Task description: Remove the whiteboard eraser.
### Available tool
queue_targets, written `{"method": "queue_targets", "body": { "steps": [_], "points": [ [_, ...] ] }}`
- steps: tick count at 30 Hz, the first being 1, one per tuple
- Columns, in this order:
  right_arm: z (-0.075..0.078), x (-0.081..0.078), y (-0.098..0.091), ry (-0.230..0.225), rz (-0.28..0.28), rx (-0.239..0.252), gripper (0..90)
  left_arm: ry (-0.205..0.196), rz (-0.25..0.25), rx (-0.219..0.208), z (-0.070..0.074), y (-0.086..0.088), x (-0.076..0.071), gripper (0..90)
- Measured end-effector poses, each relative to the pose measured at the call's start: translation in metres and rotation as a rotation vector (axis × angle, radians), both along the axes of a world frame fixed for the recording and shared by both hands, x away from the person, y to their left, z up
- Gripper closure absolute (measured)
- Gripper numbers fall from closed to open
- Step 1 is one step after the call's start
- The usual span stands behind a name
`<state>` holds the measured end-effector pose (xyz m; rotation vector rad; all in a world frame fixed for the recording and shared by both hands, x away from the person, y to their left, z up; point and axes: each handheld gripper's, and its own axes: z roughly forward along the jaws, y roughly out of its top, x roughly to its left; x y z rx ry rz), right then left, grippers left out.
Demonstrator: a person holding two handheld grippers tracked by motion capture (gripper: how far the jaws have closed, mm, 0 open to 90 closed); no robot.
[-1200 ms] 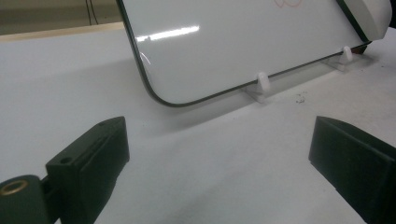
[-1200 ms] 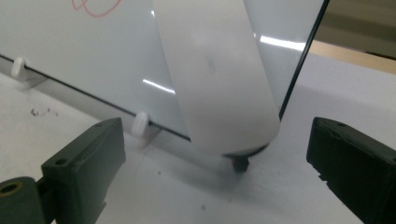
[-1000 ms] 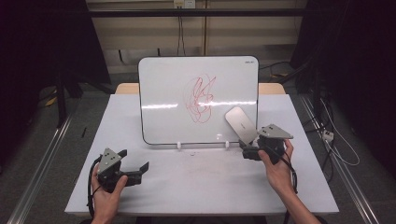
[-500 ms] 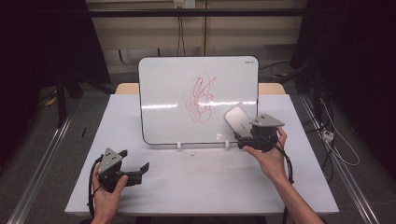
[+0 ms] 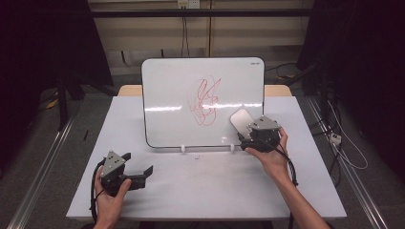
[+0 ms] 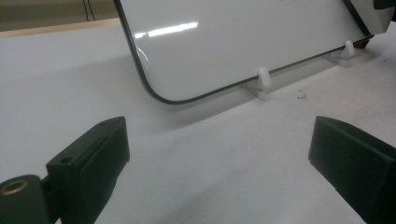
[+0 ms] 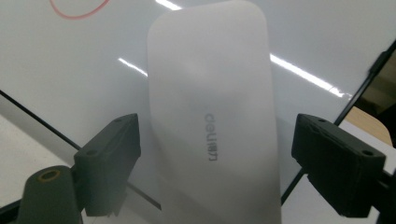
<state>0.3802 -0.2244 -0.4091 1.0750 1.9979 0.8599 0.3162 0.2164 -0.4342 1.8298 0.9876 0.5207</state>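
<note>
My right gripper has slid toward the whiteboard and its jaws have just been closing around the eraser at the board's lower right, not yet pinching. My left gripper rests released, near left.

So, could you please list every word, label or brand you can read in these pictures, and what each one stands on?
"deli", followed by two small characters too blurred to read: printed in grey on the white eraser, seen sideways in the right gripper view.
A small dark mark at the top right corner of the whiteboard: too small to read.
The red scribble on the whiteboard: loose loops, no letters or numbers.
</note>
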Motion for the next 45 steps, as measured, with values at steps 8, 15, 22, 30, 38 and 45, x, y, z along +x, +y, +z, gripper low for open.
{"method": "queue_targets", "body": {
  "steps": [8,15,22,30,38,45],
  "points": [
    [-0.004,0.003,0.001,-0.003,-0.001,-0.027,24.7,0.005,-0.006,0.006,-0.001,0.001,0.000,5.1],
    [-0.007,0.004,0.005,-0.008,0.001,-0.060,29.6,0.010,0.008,0.005,-0.001,0.002,0.000,5.0],
    [-0.007,0.004,0.005,-0.013,0.004,-0.070,30.3,0.015,0.011,0.000,-0.002,0.002,0.000,4.7],
    [-0.005,0.005,0.004,0.002,0.007,-0.049,30.6,0.013,0.030,-0.006,-0.001,0.005,-0.002,4.4],
    [0.000,0.006,-0.003,0.029,0.016,0.027,31.3,0.018,0.027,-0.001,-0.002,0.004,0.000,4.2],
    [0.001,0.005,-0.008,0.044,0.008,0.103,31.3,0.017,0.040,-0.012,-0.001,0.006,-0.001,4.1]
  ]
}}
